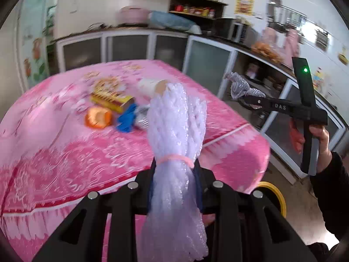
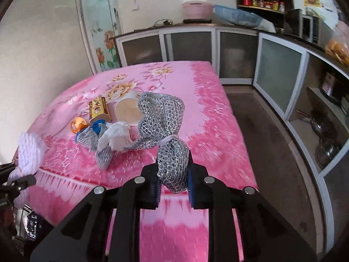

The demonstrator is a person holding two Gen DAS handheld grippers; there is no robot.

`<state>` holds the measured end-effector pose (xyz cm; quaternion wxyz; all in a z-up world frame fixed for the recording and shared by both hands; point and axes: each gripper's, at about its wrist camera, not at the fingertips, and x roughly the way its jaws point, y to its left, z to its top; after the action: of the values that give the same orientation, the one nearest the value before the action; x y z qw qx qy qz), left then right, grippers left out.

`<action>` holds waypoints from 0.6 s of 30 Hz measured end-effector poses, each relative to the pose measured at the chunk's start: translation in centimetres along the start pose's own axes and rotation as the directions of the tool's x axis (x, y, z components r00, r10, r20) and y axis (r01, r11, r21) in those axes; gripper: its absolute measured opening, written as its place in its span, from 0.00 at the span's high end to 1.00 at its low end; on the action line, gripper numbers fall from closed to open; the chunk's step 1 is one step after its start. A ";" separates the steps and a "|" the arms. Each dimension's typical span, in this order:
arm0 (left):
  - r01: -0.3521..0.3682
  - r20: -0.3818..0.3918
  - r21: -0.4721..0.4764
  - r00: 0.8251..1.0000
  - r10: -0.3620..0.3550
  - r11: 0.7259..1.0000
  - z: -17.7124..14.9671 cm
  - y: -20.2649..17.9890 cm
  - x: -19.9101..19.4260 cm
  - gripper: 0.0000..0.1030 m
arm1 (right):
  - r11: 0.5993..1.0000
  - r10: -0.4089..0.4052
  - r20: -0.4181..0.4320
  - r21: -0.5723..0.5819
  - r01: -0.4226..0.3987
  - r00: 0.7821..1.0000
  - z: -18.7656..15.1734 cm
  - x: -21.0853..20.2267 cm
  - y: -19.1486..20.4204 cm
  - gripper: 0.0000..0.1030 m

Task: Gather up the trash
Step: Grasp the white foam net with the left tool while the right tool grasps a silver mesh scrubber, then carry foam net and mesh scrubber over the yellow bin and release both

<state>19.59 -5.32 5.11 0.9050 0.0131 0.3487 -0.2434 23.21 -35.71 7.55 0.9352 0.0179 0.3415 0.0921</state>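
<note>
grippers over a pink floral tablecloth: left gripper clamps a white foam net, right gripper pinches a silver mesh bundle; paper cup at eleven o'clock.

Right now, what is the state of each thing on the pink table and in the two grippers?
White foam net bundle: clamped in left gripper, lifted off the table.
Silver mesh bundle: clamped in right gripper, lifted.
Paper cup: lying on its side.
Yellow carton: lying flat.
Orange wrapper: crumpled, on the pink tablecloth.
White tissue: crumpled.
</note>
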 end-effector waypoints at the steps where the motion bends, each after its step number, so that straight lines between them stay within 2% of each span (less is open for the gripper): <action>1: 0.012 0.003 0.020 1.000 -0.013 1.000 0.1 -0.7 0.0 0.74 | 1.000 -0.016 0.012 0.012 0.016 1.000 -0.8 -1.5 -0.7 0.83; 4: 0.059 -0.003 0.069 0.998 -0.059 0.996 0.2 -3.1 0.2 0.74 | 0.998 -0.051 0.027 0.047 0.050 0.998 -2.7 -4.6 -2.5 0.83; 9: 0.170 -0.007 0.168 0.985 -0.171 0.971 0.4 -8.2 1.4 0.74 | 0.979 -0.173 0.025 0.116 0.169 0.985 -7.7 -10.7 -6.3 0.82; 12: 0.258 -0.026 0.219 0.966 -0.259 0.941 0.5 -11.8 2.6 0.74 | 0.957 -0.246 -0.002 0.161 0.243 0.969 -10.9 -13.5 -8.3 0.82; 14: 0.322 -0.052 0.250 0.946 -0.320 0.913 0.4 -14.6 3.7 0.74 | 0.938 -0.288 -0.031 0.190 0.289 0.957 -13.3 -15.1 -9.5 0.82; 18: 0.408 -0.114 0.314 0.912 -0.393 0.857 -0.6 -20.1 6.2 0.73 | 0.899 -0.341 -0.097 0.257 0.355 0.935 -17.9 -16.9 -11.6 0.82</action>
<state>14.09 -25.60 3.65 0.8110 0.0977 0.3186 -0.4809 0.86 -50.80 3.47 0.9165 0.0818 0.3715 -0.1236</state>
